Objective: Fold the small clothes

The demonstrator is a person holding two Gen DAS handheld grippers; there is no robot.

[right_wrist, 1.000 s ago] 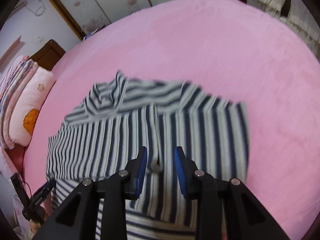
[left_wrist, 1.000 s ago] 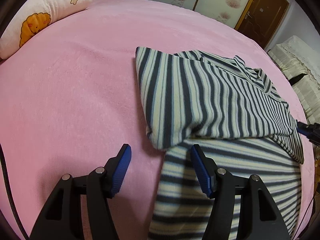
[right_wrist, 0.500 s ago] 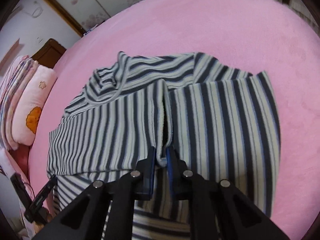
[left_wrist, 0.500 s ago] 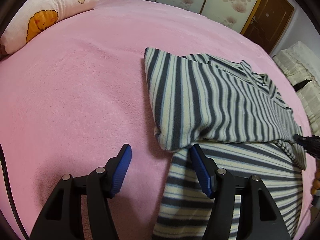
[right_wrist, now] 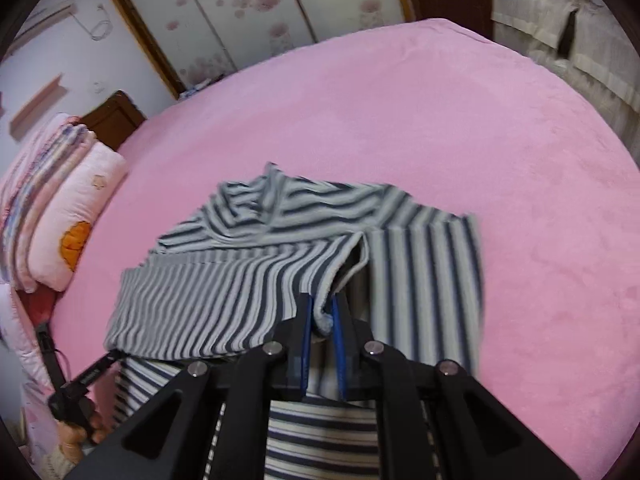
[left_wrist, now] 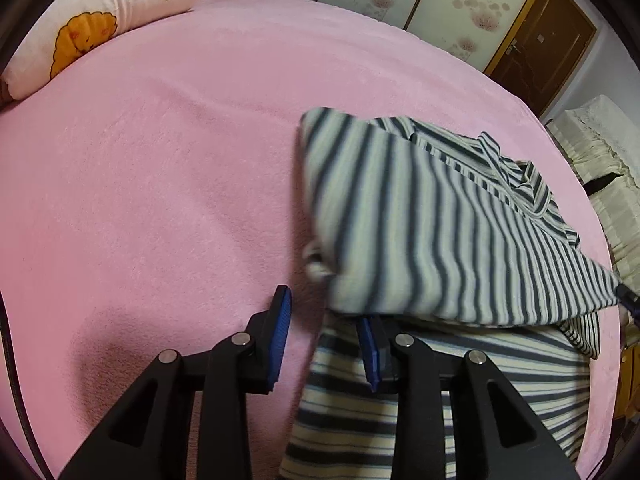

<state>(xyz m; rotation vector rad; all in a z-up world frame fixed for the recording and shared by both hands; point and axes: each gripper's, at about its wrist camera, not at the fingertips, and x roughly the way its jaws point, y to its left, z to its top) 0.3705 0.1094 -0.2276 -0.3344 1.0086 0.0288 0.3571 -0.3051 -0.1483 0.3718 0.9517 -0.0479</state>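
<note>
A grey-and-navy striped top (left_wrist: 440,224) lies partly folded on the pink bed (left_wrist: 168,168). In the right wrist view my right gripper (right_wrist: 321,322) is shut on the edge of the striped top (right_wrist: 224,288) and lifts that folded layer off the layer beneath. In the left wrist view my left gripper (left_wrist: 326,344) is open at the near left corner of the top. Its right finger sits under the lifted fold; its left finger is over bare bed. The right gripper's tip shows at the far right (left_wrist: 628,296).
A pink pillow with an orange print (left_wrist: 96,24) lies at the bed's far left, also in the right wrist view (right_wrist: 76,216), beside stacked quilts (right_wrist: 36,160). Wardrobe doors (right_wrist: 248,8) and a wooden door (left_wrist: 540,36) stand behind. A cream-covered sofa (left_wrist: 604,168) is right of the bed.
My right gripper has shut on the top's edge and raised it, so the folded layer lifted. My left gripper has narrowed somewhat and moved in under the fold's corner.
</note>
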